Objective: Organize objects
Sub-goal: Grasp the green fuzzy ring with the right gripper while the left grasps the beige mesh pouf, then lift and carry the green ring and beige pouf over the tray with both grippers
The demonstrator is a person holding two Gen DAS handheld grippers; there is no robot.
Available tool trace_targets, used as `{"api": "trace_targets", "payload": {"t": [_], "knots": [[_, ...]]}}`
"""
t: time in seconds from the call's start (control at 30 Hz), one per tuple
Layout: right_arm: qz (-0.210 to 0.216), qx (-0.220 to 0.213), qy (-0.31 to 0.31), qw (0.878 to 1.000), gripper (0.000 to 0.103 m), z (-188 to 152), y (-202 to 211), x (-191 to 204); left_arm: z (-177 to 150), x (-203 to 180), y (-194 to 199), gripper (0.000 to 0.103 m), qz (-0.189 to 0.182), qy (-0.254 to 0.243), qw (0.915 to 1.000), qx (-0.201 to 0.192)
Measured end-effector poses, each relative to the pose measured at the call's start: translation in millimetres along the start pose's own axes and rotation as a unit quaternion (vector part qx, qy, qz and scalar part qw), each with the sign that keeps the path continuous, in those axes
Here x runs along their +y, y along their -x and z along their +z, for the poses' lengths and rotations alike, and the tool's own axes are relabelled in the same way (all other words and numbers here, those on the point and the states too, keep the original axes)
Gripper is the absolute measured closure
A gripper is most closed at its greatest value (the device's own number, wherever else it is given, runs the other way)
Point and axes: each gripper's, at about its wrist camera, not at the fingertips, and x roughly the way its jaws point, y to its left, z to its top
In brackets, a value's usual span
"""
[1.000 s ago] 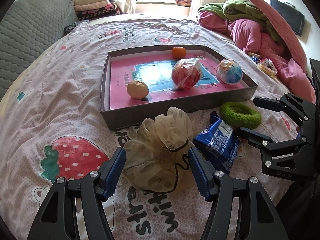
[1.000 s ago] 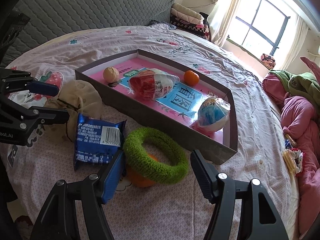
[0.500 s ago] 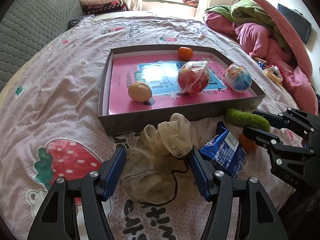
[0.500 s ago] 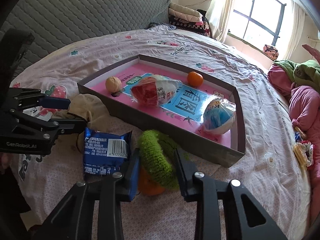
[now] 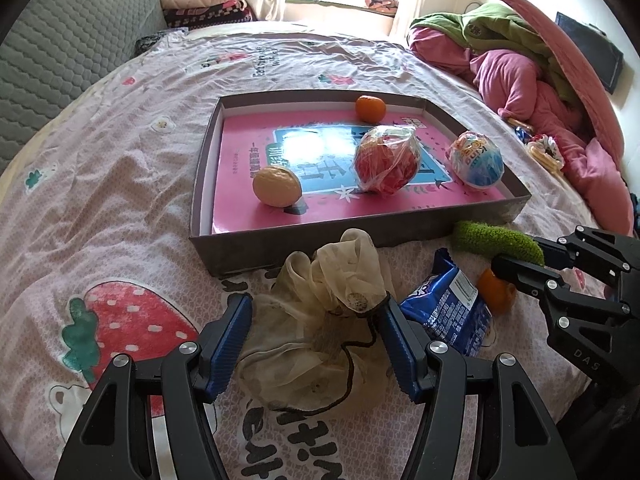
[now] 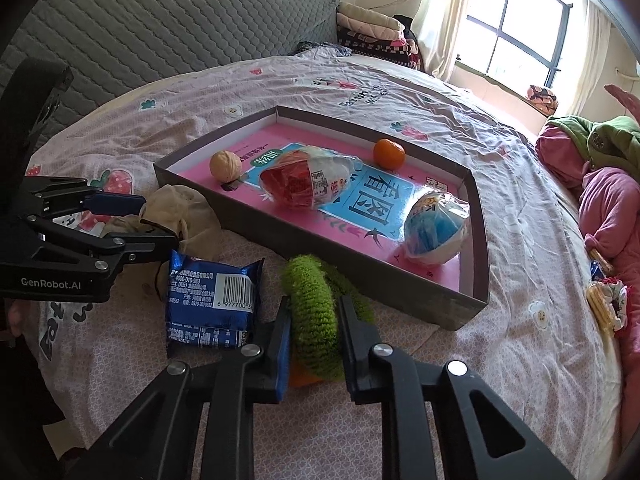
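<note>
Low in the right wrist view, the right gripper [image 6: 314, 330] is clamped on the green ring [image 6: 316, 308], just outside the tray [image 6: 472, 292]. The left gripper [image 5: 316, 340] straddles the mesh pouch [image 5: 328, 320], fingers apart. Best lift the ring clear of the tray wall before releasing.

The left tongs [image 5: 314, 338] are straddling a beige mesh pouch [image 5: 320, 320] lying on the bed [image 5: 120, 160], while the right tongs [image 5: 520, 256] are pinching a green ring [image 5: 496, 238].
</note>
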Motion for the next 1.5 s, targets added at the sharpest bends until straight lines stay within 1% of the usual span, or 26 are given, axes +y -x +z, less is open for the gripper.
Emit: {"api": "trace_targets", "payload": {"t": [0.1, 0.2, 0.3, 0.4, 0.53, 0.6, 0.67, 0.73, 0.77, 0.87, 1.33, 1.5], "knots": [[0.004, 0.000, -0.007, 1.000, 0.082, -0.5, -0.5, -1.6, 1.8, 3.8, -4.4, 0.037, -0.013, 0.014, 0.9998, 0.003], [0.010, 0.003, -0.013, 1.000, 0.082, -0.2, -1.8, -3.4, 3.6, 3.5, -9.0, 0.041, -0.023, 0.020, 0.9995, 0.008], [0.015, 0.004, -0.017, 1.000, 0.082, 0.2, -3.4, -4.0, 5.5, 3.8, -14.2, 0.041, -0.030, 0.025, 0.9992, 0.010], [0.017, 0.005, -0.021, 1.000, 0.082, 0.9, -4.4, -4.8, 8.1, 4.2, -18.7, 0.045, -0.033, 0.028, 0.9990, 0.010], [0.021, 0.006, -0.025, 0.999, 0.082, 2.9, -6.1, -5.3, 12.1, 1.6, -23.8, 0.055, -0.033, 0.030, 0.9990, 0.009], [0.021, 0.006, -0.025, 0.999, 0.082, 3.1, -6.4, -5.0, 14.0, -0.4, -25.9, 0.061, -0.029, 0.029, 0.9991, 0.007], [0.021, 0.005, -0.028, 0.999, 0.082, 3.3, -7.0, -5.0, 15.4, -2.4, -26.4, 0.073, -0.034, 0.030, 0.9990, 0.006], [0.021, 0.004, -0.030, 0.999, 0.082, 3.5, -6.6, -5.0, 15.9, -6.0, -25.0, 0.080, -0.040, 0.029, 0.9988, 0.006], [0.022, 0.003, -0.032, 0.999, 0.082, 3.6, -6.0, -5.6, 15.8, -8.3, -23.8, 0.081, -0.039, 0.026, 0.9989, 0.004], [0.022, -0.002, -0.038, 0.999, 0.082, 3.8, -3.8, -8.2, 15.1, -13.6, -19.3, 0.083, -0.036, 0.016, 0.9992, -0.003], [0.024, -0.027, -0.044, 0.998, 0.084, 4.9, 10.2, -15.8, 16.0, -21.8, 9.0, 0.083, -0.048, 0.009, 0.9982, -0.034], [0.027, -0.040, -0.052, 0.997, 0.085, 6.2, 15.9, -19.4, 17.9, -25.6, 17.3, 0.083, -0.043, 0.003, 0.9980, -0.046]]}}
